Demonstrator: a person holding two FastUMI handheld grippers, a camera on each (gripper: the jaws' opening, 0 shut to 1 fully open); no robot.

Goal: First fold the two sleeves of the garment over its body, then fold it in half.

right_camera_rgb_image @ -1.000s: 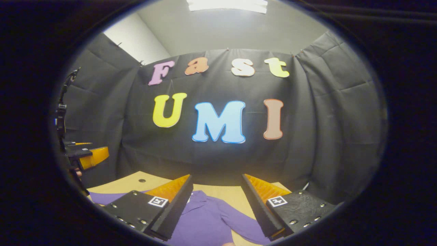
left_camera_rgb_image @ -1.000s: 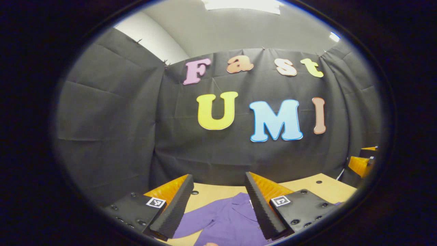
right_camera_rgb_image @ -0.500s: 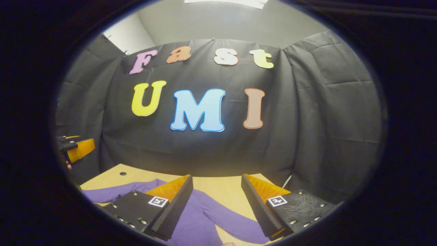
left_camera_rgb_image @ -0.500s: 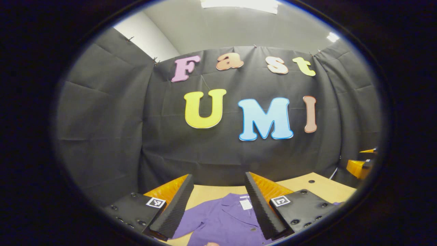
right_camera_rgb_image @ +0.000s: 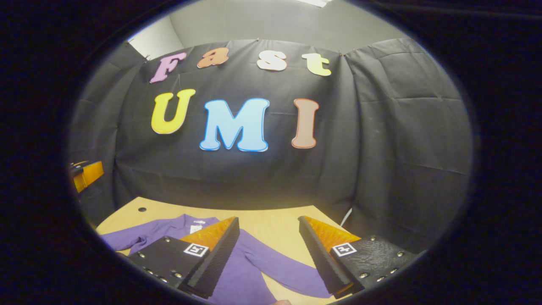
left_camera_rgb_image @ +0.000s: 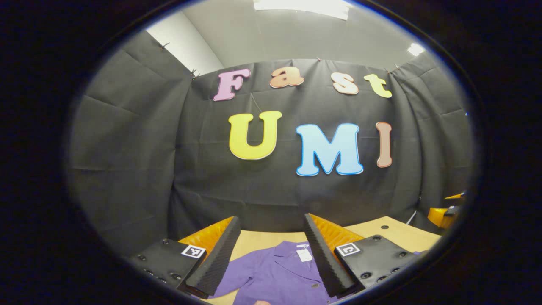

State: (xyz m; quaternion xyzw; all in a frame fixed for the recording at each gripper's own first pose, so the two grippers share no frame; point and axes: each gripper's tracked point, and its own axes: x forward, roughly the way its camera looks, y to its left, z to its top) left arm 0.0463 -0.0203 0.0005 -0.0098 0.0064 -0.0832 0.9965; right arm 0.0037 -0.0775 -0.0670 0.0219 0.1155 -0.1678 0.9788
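both grippers, left [left_camera_rgb_image: 271,250] and right [right_camera_rgb_image: 269,250], hang wide apart, empty, above the shirt [left_camera_rgb_image: 279,275]. shirt lies flat on the table [right_camera_rgb_image: 275,226], sleeves [right_camera_rgb_image: 283,271] spread, unfolded. risk: a shallow pinch catching body cloth too, dragging the shirt askew.

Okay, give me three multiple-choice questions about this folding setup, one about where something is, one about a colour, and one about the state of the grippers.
1. Where does the garment lie?
A. flat on the wooden table
B. hanging on the booth wall
C. lifted between the fingers

2. What colour is the garment?
A. green
B. purple
C. white

3. How do the left gripper and right gripper stand?
A. both clamped on a sleeve
B. one open, one shut
C. both open, holding nothing

Answers:
1 A, the cloth is spread on the tabletop in both views.
2 B, it is purple throughout.
3 C, each pair of fingers stands wide apart with the table and garment showing between them.
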